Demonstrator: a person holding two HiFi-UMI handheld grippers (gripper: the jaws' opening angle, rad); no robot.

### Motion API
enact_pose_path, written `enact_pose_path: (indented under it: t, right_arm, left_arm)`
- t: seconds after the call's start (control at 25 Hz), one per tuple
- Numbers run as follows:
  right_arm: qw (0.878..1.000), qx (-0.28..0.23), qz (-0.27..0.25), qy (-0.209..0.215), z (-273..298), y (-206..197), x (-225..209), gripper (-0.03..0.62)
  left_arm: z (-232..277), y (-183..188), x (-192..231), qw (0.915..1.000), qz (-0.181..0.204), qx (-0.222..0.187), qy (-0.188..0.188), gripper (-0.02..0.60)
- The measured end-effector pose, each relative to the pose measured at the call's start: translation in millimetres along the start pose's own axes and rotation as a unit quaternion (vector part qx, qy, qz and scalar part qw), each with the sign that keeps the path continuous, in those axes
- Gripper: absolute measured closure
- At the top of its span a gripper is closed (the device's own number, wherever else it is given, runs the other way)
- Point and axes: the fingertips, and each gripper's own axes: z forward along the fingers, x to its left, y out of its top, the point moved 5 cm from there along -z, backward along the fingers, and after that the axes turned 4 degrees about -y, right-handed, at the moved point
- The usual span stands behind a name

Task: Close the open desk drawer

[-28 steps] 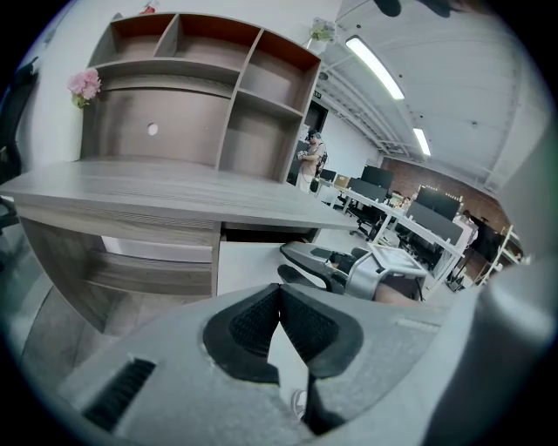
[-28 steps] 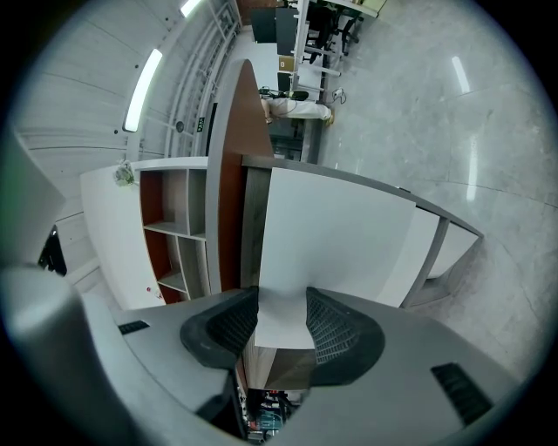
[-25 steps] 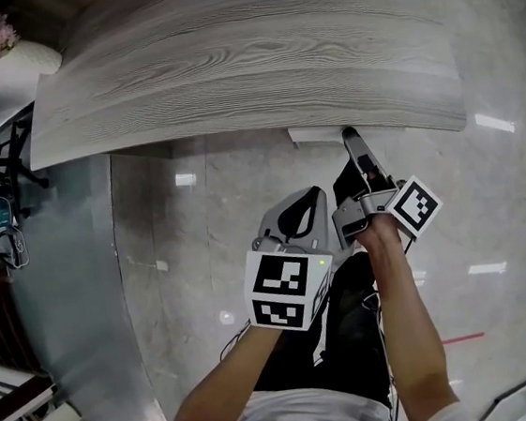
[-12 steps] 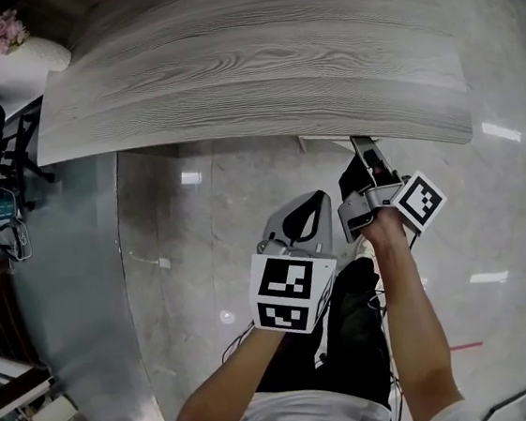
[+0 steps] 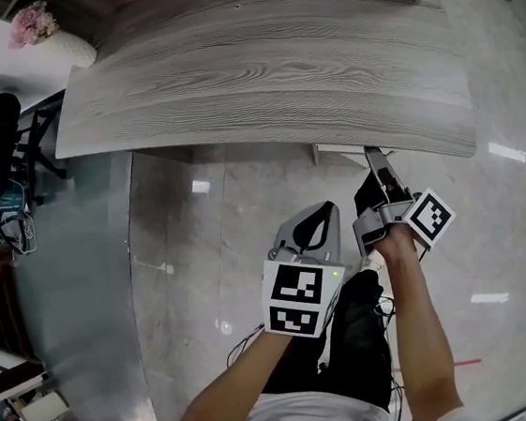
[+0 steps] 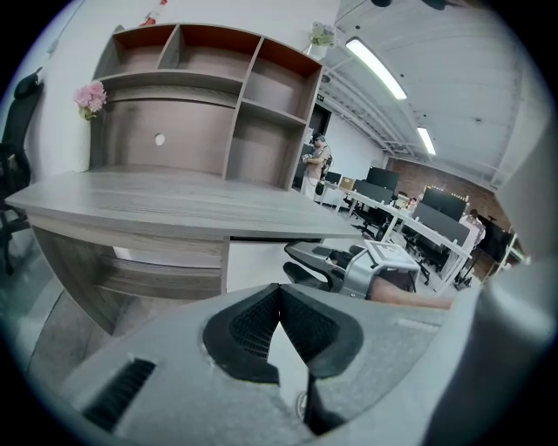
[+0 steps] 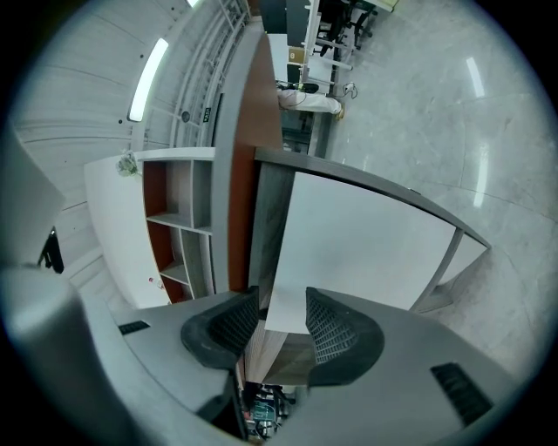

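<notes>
Drawer (image 5: 338,152) w/ white front pokes out slightly under worktop (image 5: 257,73) front edge, right of centre. L gripper (image 6: 279,292) hangs over floor (image 5: 184,261), short of worktop, jaws pinched together, nothing between. R gripper (image 7: 281,300), just beside it, points at drawer front, jaws fairly wide apart, tips close to white panel; contact unclear.

1. Desk top (image 5: 266,72): grey wood grain, matt, long streaks running along it.
2. Floor (image 5: 184,261): polished stone look, glossy, lamp glare bouncing off it.
3. Drawer front (image 7: 366,244): plain white, smooth, matt.
4. Left gripper (image 6: 279,292): grey matt plastic shell; pads (image 6: 248,327) black and finely ribbed.
5. Shelf unit (image 6: 183,131): same grey wood grain, with a red-brown lining inside.
</notes>
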Motion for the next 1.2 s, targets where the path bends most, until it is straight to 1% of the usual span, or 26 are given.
enact_pose_path:
  t: [0.24,0.36,0.48,0.56,0.6,0.64,0.72,0.8,1.0,1.12,1.2]
  right_arm:
    - [0.998,0.018,-0.052,0.0,-33.3,-11.5,39.5,0.493]
    - [0.994,0.031,-0.1,0.019,-44.5,-17.2,80.0,0.526]
    - [0.988,0.039,-0.147,0.037,-60.3,-24.2,130.6,0.553]
    - [0.984,0.043,-0.171,0.037,-72.7,-30.1,157.9,0.564]
    - [0.981,0.046,-0.186,0.028,-80.0,-33.1,167.0,0.568]
    - [0.977,0.051,-0.209,0.013,-88.0,-35.0,174.0,0.571]
    - [0.963,0.058,-0.262,-0.012,-102.9,-36.1,189.9,0.579]
    - [0.952,0.063,-0.299,-0.016,-114.4,-35.3,208.2,0.582]
    - [0.927,0.066,-0.369,-0.016,-135.3,-24.0,239.3,0.588]
    - [0.906,0.075,-0.416,-0.024,-148.1,-15.8,249.6,0.592]
    - [0.892,0.082,-0.443,-0.029,-157.1,-10.2,255.1,0.592]
  left_arm:
    - [-33.5,21.0,-9.8,0.9997,0.001,-0.023,-0.003,0.578]
    - [-54.3,35.9,-15.1,0.9992,-0.003,-0.04,0.0,0.578]
    - [-74.1,53.6,-27.1,0.9982,0.004,-0.059,-0.008,0.578]
    - [-85.6,64.6,-34.6,0.9973,0.006,-0.071,-0.017,0.578]
    - [-91.0,68.7,-37.8,0.9968,0.006,-0.077,-0.02,0.578]
    - [-96.1,72.1,-41.2,0.9965,0.006,-0.081,-0.023,0.578]
    - [-105.3,78.8,-48.9,0.9959,0.008,-0.086,-0.027,0.578]
    - [-113.1,86.2,-57.2,0.9953,0.013,-0.091,-0.03,0.578]
    - [-121.4,103.2,-75.5,0.9939,0.024,-0.103,-0.029,0.578]
    - [-122.5,112.1,-91.8,0.9935,0.031,-0.105,-0.029,0.578]
    - [-123.8,119.2,-103.2,0.9932,0.028,-0.109,-0.029,0.578]
